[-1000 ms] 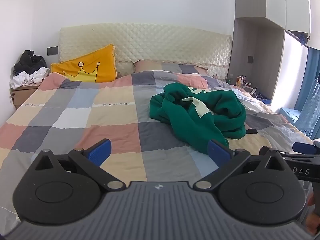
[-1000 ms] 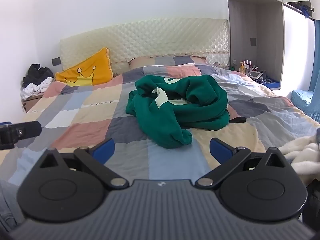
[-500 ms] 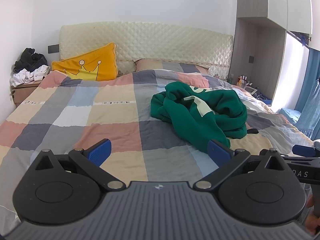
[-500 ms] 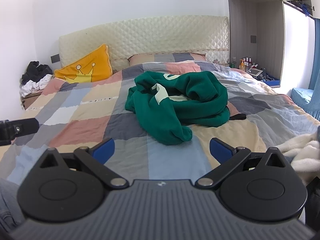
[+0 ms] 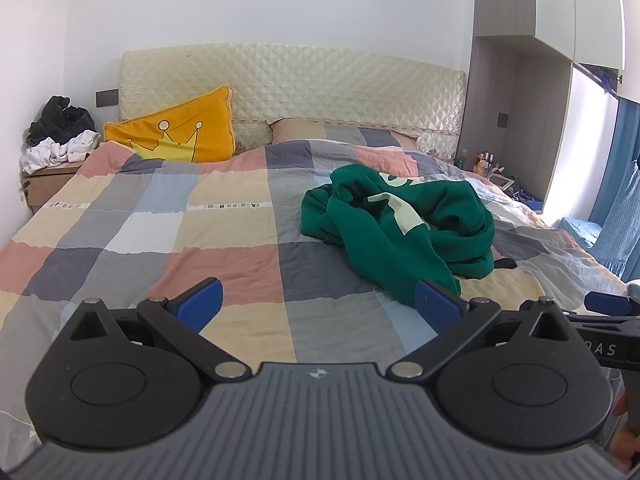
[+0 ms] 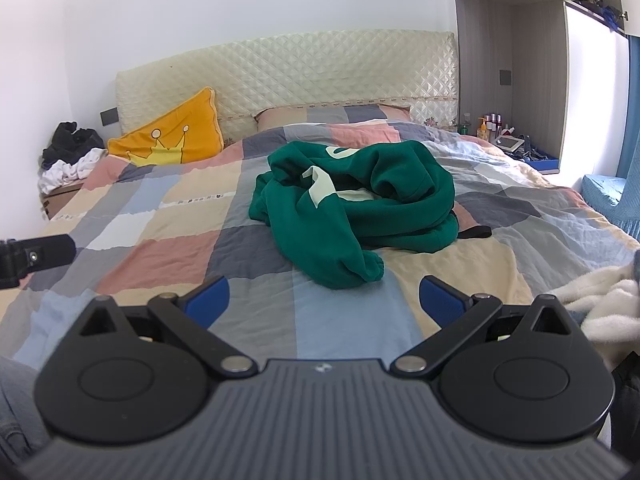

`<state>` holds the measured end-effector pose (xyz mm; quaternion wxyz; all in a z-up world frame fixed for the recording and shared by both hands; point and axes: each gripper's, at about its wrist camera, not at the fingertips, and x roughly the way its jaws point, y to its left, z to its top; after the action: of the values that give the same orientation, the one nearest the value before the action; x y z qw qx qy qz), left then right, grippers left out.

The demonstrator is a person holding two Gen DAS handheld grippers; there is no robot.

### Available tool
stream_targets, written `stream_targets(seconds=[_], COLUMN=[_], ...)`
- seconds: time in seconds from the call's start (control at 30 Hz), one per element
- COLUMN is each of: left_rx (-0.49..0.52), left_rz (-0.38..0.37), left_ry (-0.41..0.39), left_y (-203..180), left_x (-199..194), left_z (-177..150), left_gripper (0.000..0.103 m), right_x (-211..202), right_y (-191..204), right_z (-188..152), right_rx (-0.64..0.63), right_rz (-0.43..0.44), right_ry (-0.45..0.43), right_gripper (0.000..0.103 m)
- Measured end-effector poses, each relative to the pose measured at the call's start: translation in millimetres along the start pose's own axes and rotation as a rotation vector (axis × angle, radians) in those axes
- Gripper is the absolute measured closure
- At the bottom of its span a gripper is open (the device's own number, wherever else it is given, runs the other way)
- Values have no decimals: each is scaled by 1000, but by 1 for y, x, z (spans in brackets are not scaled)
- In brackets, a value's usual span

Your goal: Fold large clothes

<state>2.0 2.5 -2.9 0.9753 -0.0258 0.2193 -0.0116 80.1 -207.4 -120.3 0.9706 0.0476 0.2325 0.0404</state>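
A crumpled green sweatshirt (image 5: 404,224) (image 6: 352,208) with pale lettering lies in a heap on the checked bedspread (image 5: 224,240) (image 6: 168,248), right of the bed's middle. My left gripper (image 5: 318,304) hovers over the foot of the bed, open and holding nothing; its right pad overlaps the heap's near hem in the view. My right gripper (image 6: 324,298) is open too, just short of the nearest green fold. Each gripper shows at the other view's edge.
A yellow crown cushion (image 5: 176,136) (image 6: 172,136) leans on the quilted headboard (image 5: 320,80). Clothes are piled on a bedside box (image 5: 56,136) at the left. A shelf with bottles (image 6: 496,124) stands at the right, and a white fleece blanket (image 6: 596,300) lies near the foot.
Both grippers have edged forward and tilted slightly, so the sweatshirt sits a little closer and lower in view. Jaws stayed open; the garment has not moved.
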Motion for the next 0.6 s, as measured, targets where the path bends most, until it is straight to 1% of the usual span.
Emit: stream_targets(seconds=[0.6], left_rx=[-3], left_rz=[-1], left_ry=[0], left_y=[2], left_x=[2], left_z=[-2], left_gripper=[0], right_x=[-1], right_y=[1], right_z=[-1], right_rx=[-2], right_rz=[-7], right_ry=[-2], right_gripper=[0])
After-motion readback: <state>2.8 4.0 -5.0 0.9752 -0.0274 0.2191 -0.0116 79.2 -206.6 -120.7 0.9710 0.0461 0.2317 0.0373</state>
